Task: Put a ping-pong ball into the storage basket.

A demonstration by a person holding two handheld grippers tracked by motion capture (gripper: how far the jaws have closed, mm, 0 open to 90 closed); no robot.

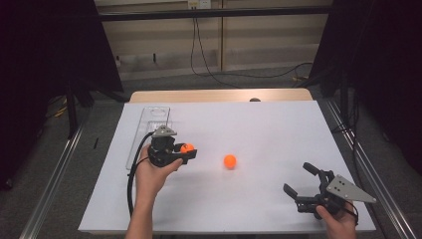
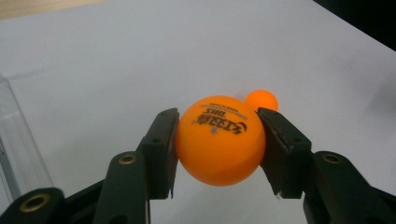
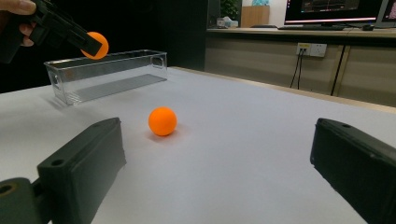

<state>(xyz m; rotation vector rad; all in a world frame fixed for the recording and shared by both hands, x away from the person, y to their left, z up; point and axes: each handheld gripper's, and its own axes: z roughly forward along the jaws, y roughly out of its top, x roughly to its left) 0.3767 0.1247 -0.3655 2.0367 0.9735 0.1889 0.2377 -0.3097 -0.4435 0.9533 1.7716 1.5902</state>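
Two balls (image 1: 230,161) in play: one clamped in left gripper (image 1: 187,149), lifted just right of clear bin (image 1: 149,130), not yet dropped in. Other ball sits mid-table, untouched. Right gripper (image 1: 299,179) near right, jaws wide, empty. Bin looks empty; both deposits left.

Second orange ball (image 2: 262,99): lower part hidden behind held orange printed table-tennis ball (image 2: 219,139), at its 1 o'clock.
Clear plastic bin (image 2: 16,144): cut off at left edge.

A clear bin (image 1: 149,134) sits at the table's (image 1: 278,129) left; one ball (image 1: 229,161) lies mid-table (well right of the bin), another ball (image 1: 187,148) held between them.
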